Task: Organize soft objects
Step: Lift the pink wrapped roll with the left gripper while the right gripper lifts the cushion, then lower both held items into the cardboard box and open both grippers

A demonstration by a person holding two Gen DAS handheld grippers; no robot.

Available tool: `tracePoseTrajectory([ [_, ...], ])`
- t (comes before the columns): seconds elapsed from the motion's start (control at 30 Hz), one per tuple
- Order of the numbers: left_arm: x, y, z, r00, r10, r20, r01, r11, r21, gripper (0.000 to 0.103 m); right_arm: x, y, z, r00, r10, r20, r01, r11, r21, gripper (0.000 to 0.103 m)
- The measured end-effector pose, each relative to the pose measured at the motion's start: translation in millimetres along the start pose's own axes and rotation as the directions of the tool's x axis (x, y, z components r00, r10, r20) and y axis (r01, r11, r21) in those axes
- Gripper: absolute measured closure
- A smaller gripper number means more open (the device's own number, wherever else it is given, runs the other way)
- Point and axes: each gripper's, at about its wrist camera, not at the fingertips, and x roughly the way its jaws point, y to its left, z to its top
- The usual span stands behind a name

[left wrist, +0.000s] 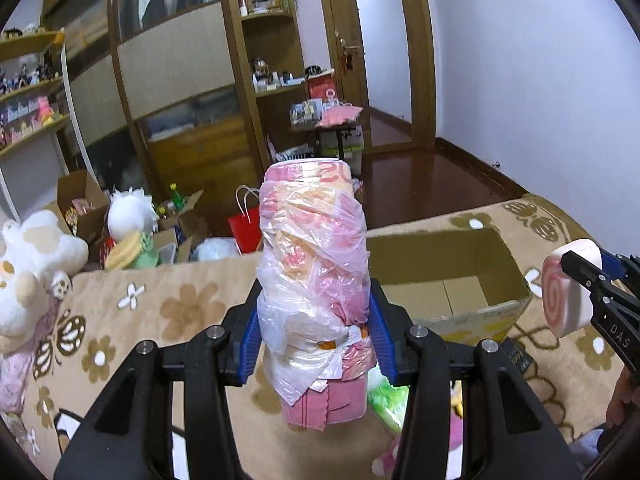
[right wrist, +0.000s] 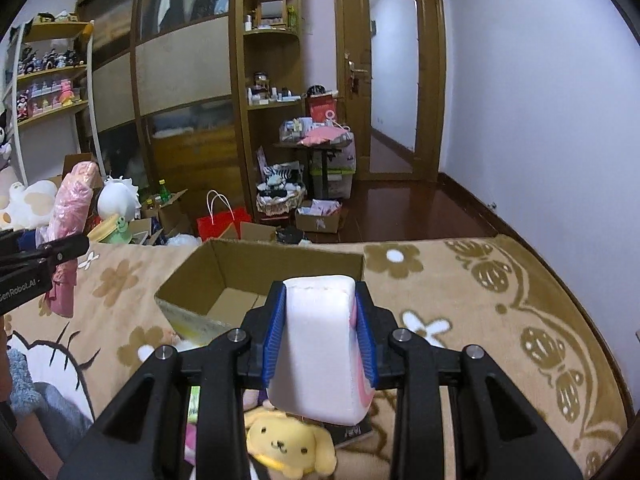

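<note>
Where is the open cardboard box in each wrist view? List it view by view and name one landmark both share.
Left wrist view: the cardboard box sits right of centre on the floral blanket, behind the plastic-wrapped pink bundle gripped by the left gripper.
Right wrist view: the box is centre-left, just beyond the pink swirl cushion in the right gripper.
Shared landmark: the red paper bag beyond the blanket.

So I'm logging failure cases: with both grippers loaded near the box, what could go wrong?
The left gripper pinches the pink roll over its loose plastic wrap, so it may slip. The right gripper squeezes the swirl cushion, which may spring sideways on release and miss the cardboard box.
</note>
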Motion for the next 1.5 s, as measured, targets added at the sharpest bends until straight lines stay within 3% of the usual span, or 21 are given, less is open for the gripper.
tracePoseTrajectory([
  [0.4,39.4,-20.5,28.2,0.999,-0.044,0.006,0.044,0.999,0.019,0.057,34.0,-1.7,26.0,0.999,0.031,0.032,-0.030,0.999,-0.019,0.068],
  [0.9,84.1,-43.6,15.7,0.995,-0.100,-0.026,0.101,0.994,0.035,0.057,74.2,-5.1,23.9,0.998,0.070,-0.001,-0.070,0.997,-0.020,0.067],
  [1.1,106.2,-55.7,4.8,0.989,-0.124,-0.078,0.129,0.990,0.058,0.057,84.3,-8.8,20.2,0.993,0.114,-0.016,-0.114,0.993,0.009,0.065],
  [1.27,125.1,-62.4,-8.4,0.982,-0.112,-0.154,0.125,0.989,0.077,0.056,90.9,-8.9,13.6,0.988,0.152,-0.034,-0.152,0.988,0.020,0.064],
  [1.5,132.1,-58.9,-13.2,0.978,-0.087,-0.190,0.102,0.992,0.070,0.050,97.4,-7.7,7.5,0.983,0.173,-0.069,-0.171,0.985,0.036,0.060],
])
